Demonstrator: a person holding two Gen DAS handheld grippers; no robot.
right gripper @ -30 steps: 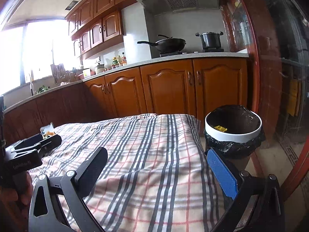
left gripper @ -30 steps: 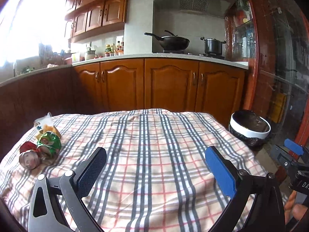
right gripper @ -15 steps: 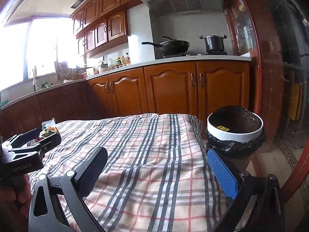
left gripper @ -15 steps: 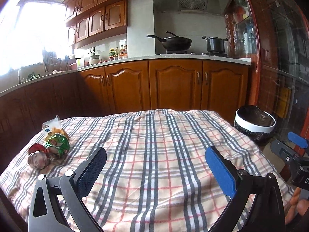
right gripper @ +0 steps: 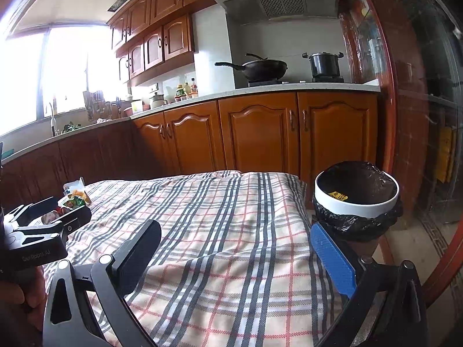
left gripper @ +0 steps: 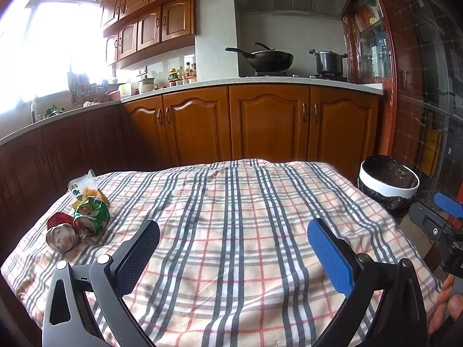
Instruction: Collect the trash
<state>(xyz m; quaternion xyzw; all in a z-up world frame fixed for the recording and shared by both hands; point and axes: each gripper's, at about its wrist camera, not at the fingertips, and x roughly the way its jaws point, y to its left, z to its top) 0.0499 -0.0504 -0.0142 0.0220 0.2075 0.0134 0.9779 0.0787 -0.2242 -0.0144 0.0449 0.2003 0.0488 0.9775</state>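
- Two grippers were in view, and both stood spread with nothing between the fingers: my left gripper (left gripper: 233, 256) hung over the near part of the checked cloth (left gripper: 246, 202), and my right gripper (right gripper: 235, 256) hung over the cloth's right side.
- Trash lay in one cluster at the far-left corner of the cloth: a crushed silver can (left gripper: 60, 238) lying on its side, a red can (left gripper: 59, 219) touching it behind, a crumpled green wrapper (left gripper: 92, 211) just beside both, and a white-and-yellow packet (left gripper: 82, 186) at the back.
- Well apart from that cluster, the bin (right gripper: 357, 199), lined with a black bag, stood off the cloth's right edge.
- Judged from this layout, the cluster still called for collection. A sound pick would take one piece at a time, fingers closing across the silver can's body, since it lay on soft cloth and could roll.
- The wrappers looked light and springy; I judged a pinch on a crumpled fold safer than one on a flat edge.
- My left view alone showed the cans clearly, each distinct from the other.
- My right view alone looked down into the bin, where a small yellow scrap (right gripper: 338, 195) lay; there my left gripper partly hid the cluster.
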